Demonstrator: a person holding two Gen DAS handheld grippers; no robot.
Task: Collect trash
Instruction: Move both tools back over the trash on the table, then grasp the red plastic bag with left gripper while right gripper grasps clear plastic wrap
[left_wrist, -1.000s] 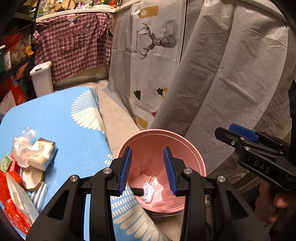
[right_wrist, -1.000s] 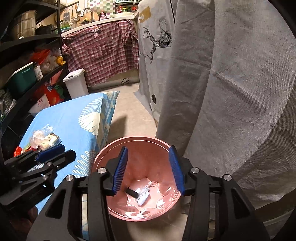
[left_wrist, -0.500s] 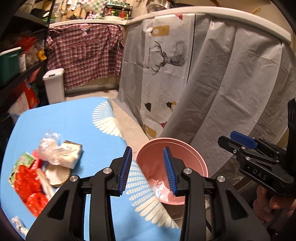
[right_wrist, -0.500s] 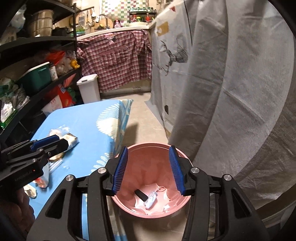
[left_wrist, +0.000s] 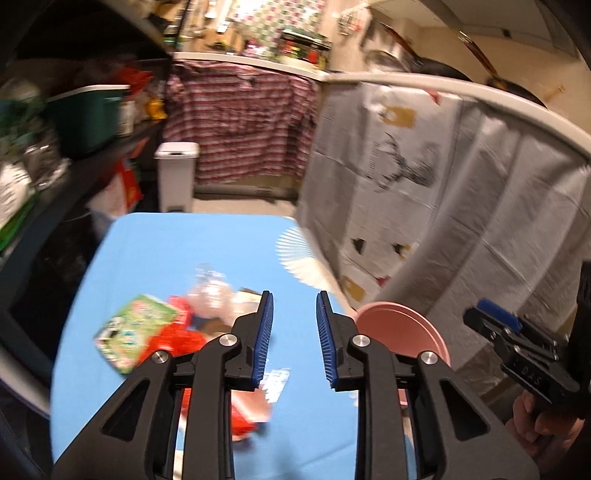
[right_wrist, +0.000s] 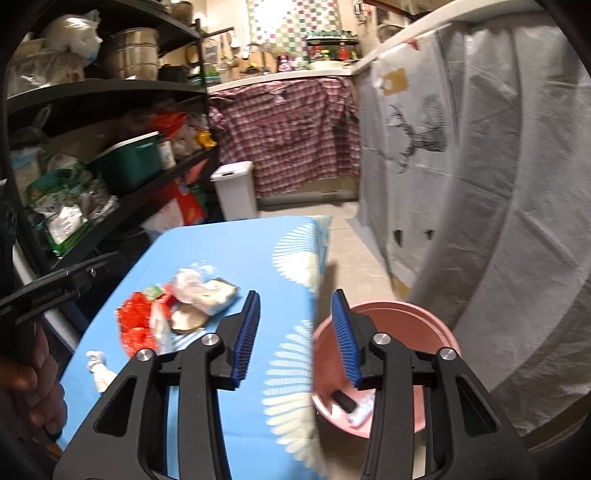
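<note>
Lying in a loose heap on the blue tabletop (right_wrist: 236, 258) is the trash we are seeing: a red crinkled wrapper (right_wrist: 136, 325), a clear plastic bag (right_wrist: 192, 284) bunched against a pale packet (right_wrist: 221, 295), a round tan lid (right_wrist: 186, 321) just beside them, and a small crumpled white tissue (right_wrist: 98, 369) sitting apart toward the near edge. In the left wrist view, which is blurring, we are also making out a green printed packet (left_wrist: 136, 332) touching the red wrappers (left_wrist: 177, 336).

Just off the tabletop's right side, the pink bin (right_wrist: 399, 317) is standing on the floor, and it is holding a small black piece (right_wrist: 343, 400) and some white scraps (right_wrist: 360, 410) at its bottom.

We are holding the left gripper (left_wrist: 293, 343) over the tabletop with its blue-padded jaws spread and nothing between them, the heap lying below and to its left. The right gripper (right_wrist: 297, 336) is hovering with its jaws likewise spread and empty, one finger over the tabletop edge and the other over the bin's rim.

Farther out, a white pedal bin (right_wrist: 236, 192) is standing on the floor beyond the tabletop, a plaid cloth (right_wrist: 288, 136) is hanging behind it, dark shelves (right_wrist: 110, 92) are lining the left, and a grey sheet with a deer print (right_wrist: 421, 136) is draping the right.
</note>
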